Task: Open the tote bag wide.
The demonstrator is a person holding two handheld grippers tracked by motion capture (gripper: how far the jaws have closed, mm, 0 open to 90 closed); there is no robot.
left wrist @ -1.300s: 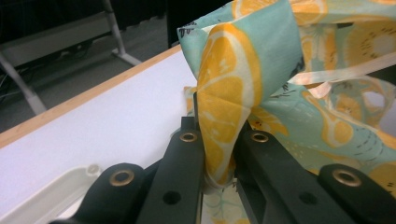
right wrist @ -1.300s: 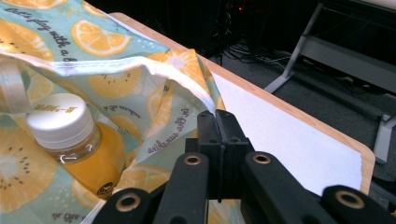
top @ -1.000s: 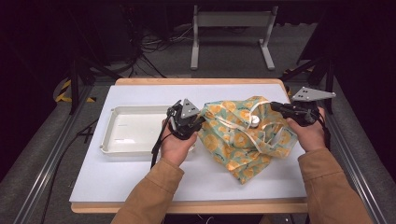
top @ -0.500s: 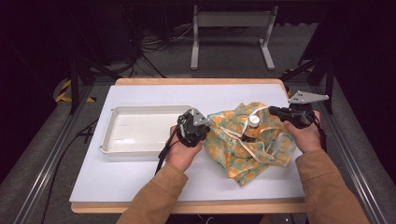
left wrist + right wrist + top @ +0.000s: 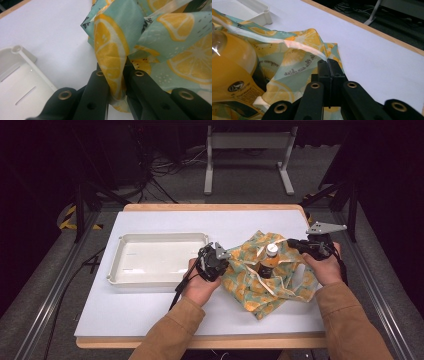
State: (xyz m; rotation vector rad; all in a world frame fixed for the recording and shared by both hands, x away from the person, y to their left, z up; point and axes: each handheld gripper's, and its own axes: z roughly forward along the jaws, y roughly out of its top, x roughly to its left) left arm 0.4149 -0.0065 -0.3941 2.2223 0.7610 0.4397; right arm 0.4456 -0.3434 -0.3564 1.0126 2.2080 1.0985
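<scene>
A mint cloth bag printed with lemon slices lies slumped on the white table, right of centre. An orange juice bottle with a white cap stands upright in its open mouth. My left gripper is shut on a fold of the bag's left rim; the cloth bunches up between its tips. My right gripper is shut on the bag's right rim, its tips pinching the white hem. The bottle looms close at the left of the right gripper view.
A shallow white tray sits left of the bag, just beyond my left hand; its corner is close to the left gripper. The white tabletop ends in a wooden edge at the far side. Dark floor, cables and a metal stand lie behind.
Both hands have come down with the bag's rim. The bag has slackened and spread on the table, and the bottle's top stands more exposed.
</scene>
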